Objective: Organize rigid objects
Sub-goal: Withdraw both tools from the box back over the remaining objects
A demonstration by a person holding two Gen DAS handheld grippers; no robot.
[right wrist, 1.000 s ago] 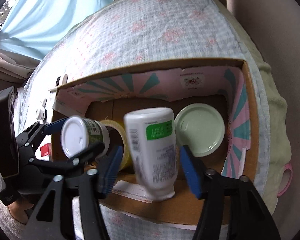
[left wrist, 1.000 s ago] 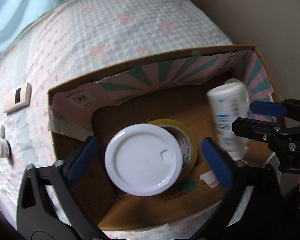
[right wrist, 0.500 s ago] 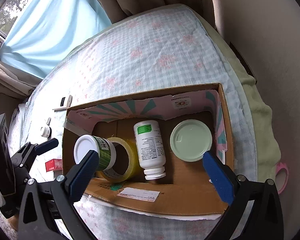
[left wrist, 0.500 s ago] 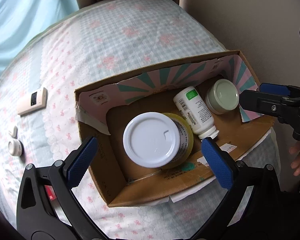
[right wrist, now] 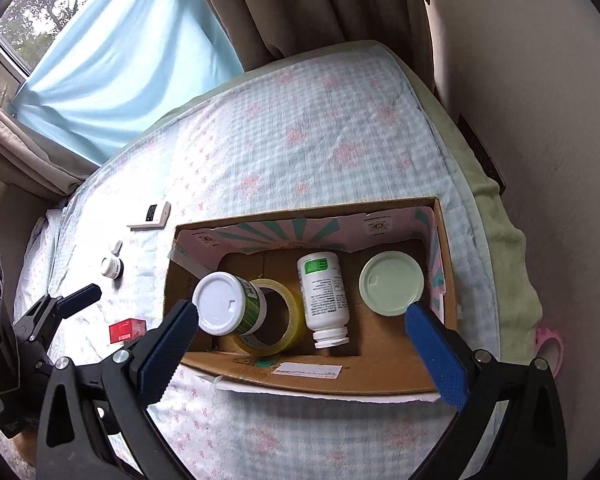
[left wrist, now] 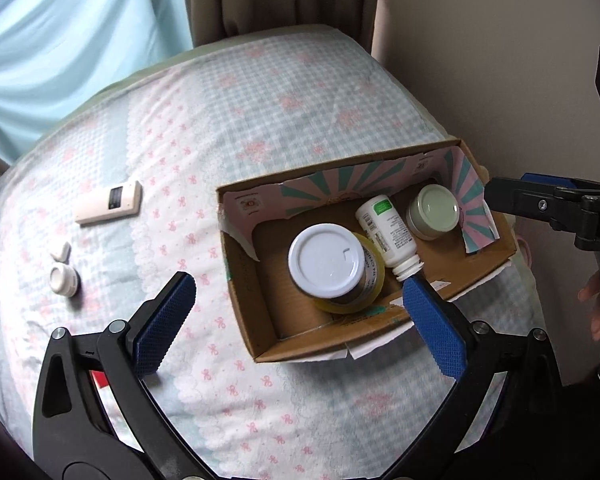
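we are holding both grippers above the bed [right wrist: 320,140], and neither is carrying anything: the left gripper [left wrist: 296,320] has its jaws standing wide apart with only bedding and the box showing between them, and the right gripper [right wrist: 300,340] is likewise spread to its widest, empty. in the lower middle of the right wrist frame the cardboard box [right wrist: 446,280] is sitting on the quilt, and four things are already lying inside it: a white-lidded jar [right wrist: 224,308] with a green label is leaning on a yellow tape roll [right wrist: 288,320] at the box's left end, a white bottle [right wrist: 324,296] is lying on its side in the middle with its cap toward the near wall, and a pale green lidded jar [right wrist: 392,288] is standing at the right end. we are judging the task as well along but not finished, since several things are still waiting outside the box: a white remote [left wrist: 110,202] in the left of the left wrist frame, a small white pot [left wrist: 63,279] and a small white piece [left wrist: 61,251] just beside it, and a red packet [right wrist: 126,330] near the left edge of the right wrist frame. those four are what is left for us to gather.
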